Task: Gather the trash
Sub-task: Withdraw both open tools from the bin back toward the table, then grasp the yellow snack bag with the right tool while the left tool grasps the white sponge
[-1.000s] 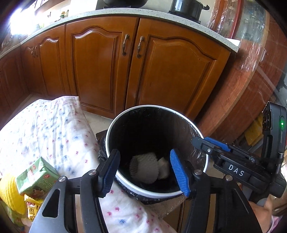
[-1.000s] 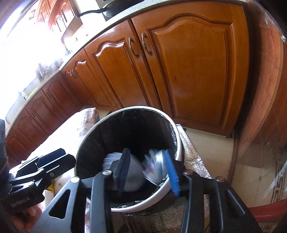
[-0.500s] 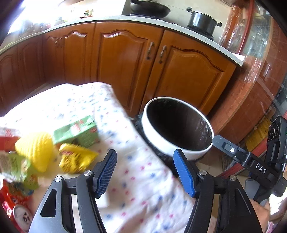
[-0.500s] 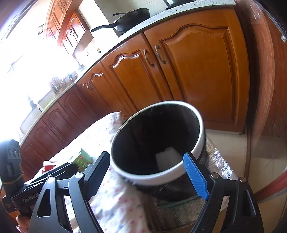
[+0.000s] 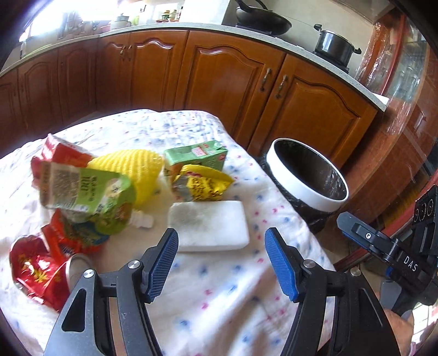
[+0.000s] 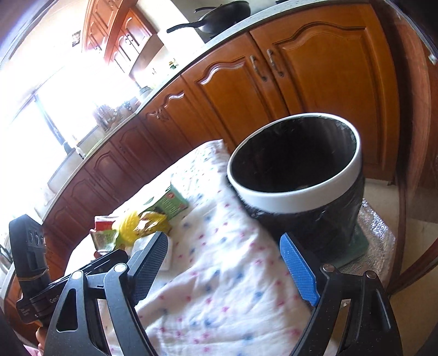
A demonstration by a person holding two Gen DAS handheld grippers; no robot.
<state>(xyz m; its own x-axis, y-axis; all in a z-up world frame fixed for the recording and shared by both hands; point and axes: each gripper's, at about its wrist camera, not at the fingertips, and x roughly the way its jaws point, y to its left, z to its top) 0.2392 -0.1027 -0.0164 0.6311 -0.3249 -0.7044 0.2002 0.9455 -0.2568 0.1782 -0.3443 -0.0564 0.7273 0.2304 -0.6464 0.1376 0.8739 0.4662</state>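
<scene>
Trash lies on a table with a flowered cloth [image 5: 208,298]: a white foam block [image 5: 209,226], a yellow snack bag [image 5: 202,183], a green carton [image 5: 197,156], a yellow foam net [image 5: 131,169], a green pouch [image 5: 84,194], red wrappers [image 5: 38,276]. The black bin with a white rim [image 5: 306,175] stands past the table's right edge; it also shows in the right wrist view [image 6: 298,175]. My left gripper [image 5: 221,265] is open and empty, just before the foam block. My right gripper [image 6: 224,268] is open and empty over the cloth, near the bin.
Wooden cabinets [image 5: 224,82] run behind the table and bin, with a wok [image 5: 262,19] and a pot [image 5: 334,46] on the counter. The bin rests on a foil-covered stand [image 6: 375,241]. The other gripper's body [image 5: 397,260] sits at the right in the left wrist view.
Both grippers pulled back from over the bin and swung left over the table. The right gripper let go of its trash into the bin and opened wide. The trash pile came into view.
</scene>
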